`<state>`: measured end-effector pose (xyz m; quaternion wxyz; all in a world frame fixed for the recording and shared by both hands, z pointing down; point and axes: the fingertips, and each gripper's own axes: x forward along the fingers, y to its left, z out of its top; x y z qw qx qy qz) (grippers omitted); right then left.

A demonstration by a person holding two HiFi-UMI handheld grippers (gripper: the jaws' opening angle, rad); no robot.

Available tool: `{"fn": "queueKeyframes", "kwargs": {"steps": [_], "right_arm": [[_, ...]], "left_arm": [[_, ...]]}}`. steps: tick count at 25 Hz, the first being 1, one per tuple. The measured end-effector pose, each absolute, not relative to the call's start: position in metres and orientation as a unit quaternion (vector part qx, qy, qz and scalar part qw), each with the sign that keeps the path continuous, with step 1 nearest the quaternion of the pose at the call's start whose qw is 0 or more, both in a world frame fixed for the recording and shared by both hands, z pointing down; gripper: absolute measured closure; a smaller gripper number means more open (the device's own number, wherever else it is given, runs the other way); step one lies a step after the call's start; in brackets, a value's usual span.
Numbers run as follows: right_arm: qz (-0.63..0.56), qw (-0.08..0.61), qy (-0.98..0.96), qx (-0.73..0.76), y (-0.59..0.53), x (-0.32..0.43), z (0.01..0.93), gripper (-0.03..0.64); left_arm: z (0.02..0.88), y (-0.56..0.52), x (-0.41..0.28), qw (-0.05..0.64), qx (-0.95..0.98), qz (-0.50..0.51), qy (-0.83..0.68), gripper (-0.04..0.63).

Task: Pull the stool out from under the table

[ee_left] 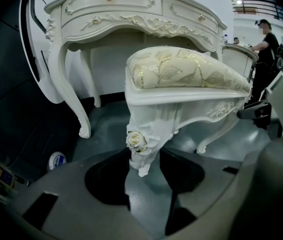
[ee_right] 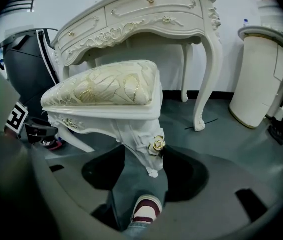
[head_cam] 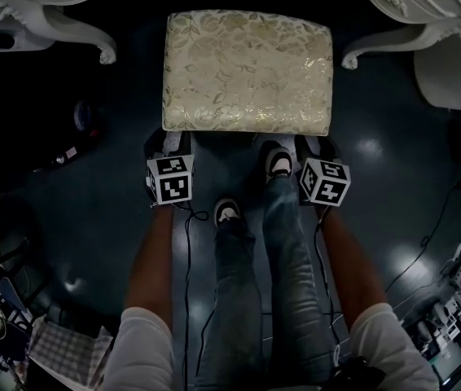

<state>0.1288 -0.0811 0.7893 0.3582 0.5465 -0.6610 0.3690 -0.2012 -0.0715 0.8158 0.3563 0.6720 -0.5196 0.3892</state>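
stool [head_cam: 247, 70]: one; left tool [ee_left: 144, 156], right tool [ee_right: 144, 159]: two.

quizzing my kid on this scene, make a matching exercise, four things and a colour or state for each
Things:
1. cushion
2. table
3. left gripper
4. shoe

Colour or state:
a. white, with carved drawers
b. dark red with a white toe
c. cream with a gold leaf pattern
d. jaws closed on a stool leg

Pairs: 1-c, 2-a, 3-d, 4-b
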Motion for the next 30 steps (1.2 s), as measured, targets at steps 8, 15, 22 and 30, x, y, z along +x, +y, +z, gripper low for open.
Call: {"fn": "queueKeyframes", "kwargs": {"steps": [8,15,22,30], "right_arm": [[0.363,0.353,-0.658,0.558,-0.077,0.125,0.781,0.387],[0.359,0.356,-0.663,0.553,-0.081,0.131,0.784,0.391],[0.356,0.365,-0.668,0.542,-0.083,0.133,0.786,0.399],[0.385,0.356,-0.642,0.560,-0.069,0.123,0.786,0.403]], "left_arm": [[0.809,-0.073,-0.206,0.352,0.679,0.387,-0.516,0.394],[0.807,-0.074,-0.201,0.352,0.671,0.389,-0.523,0.396],[0.805,-0.072,-0.199,0.357,0.660,0.394,-0.531,0.396],[0.803,-0.079,-0.208,0.351,0.670,0.415,-0.506,0.397]]}}
